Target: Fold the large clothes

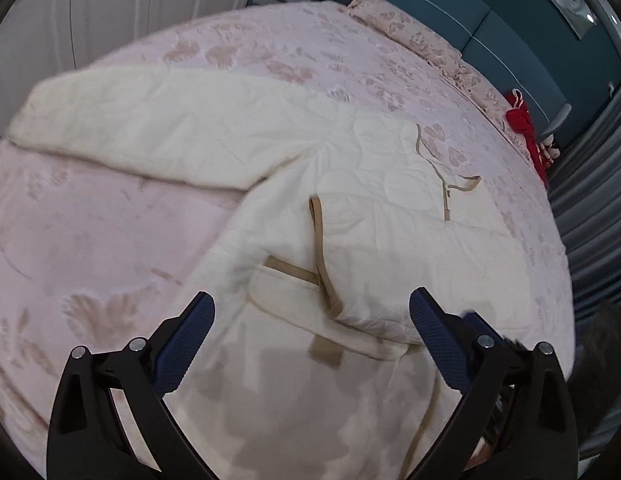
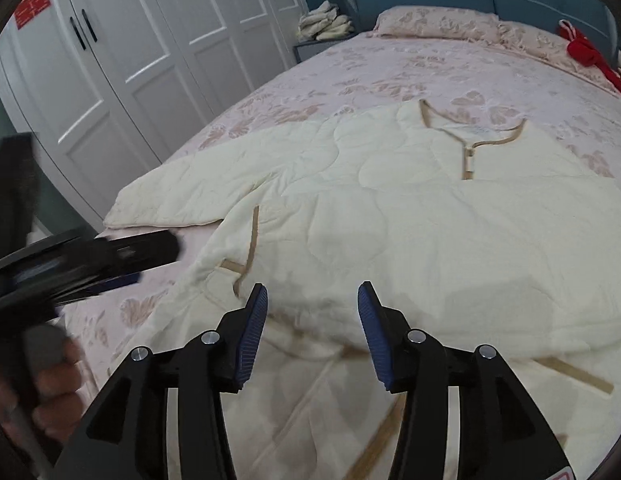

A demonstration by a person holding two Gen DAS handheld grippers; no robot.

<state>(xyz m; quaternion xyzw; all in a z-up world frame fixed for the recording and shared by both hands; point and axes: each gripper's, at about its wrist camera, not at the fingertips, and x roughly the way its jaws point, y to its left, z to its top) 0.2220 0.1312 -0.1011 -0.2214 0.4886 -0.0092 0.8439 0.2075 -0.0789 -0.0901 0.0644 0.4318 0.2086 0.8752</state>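
Where spread: one quilted robe

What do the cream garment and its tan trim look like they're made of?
Cream garment: apparently soft padded quilted fabric, matte, judging by the curved stitch lines and puffy creases. Tan trim: looks like flat woven binding tape, smoother and slightly glossier; exact fibre can't be told.

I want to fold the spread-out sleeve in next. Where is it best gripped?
Probably at the cuff end of the cream quilted jacket's sleeve, coming from the wardrobe side: it lies flat, stretched away from the body, its free edge exposed on the pink bedspread.
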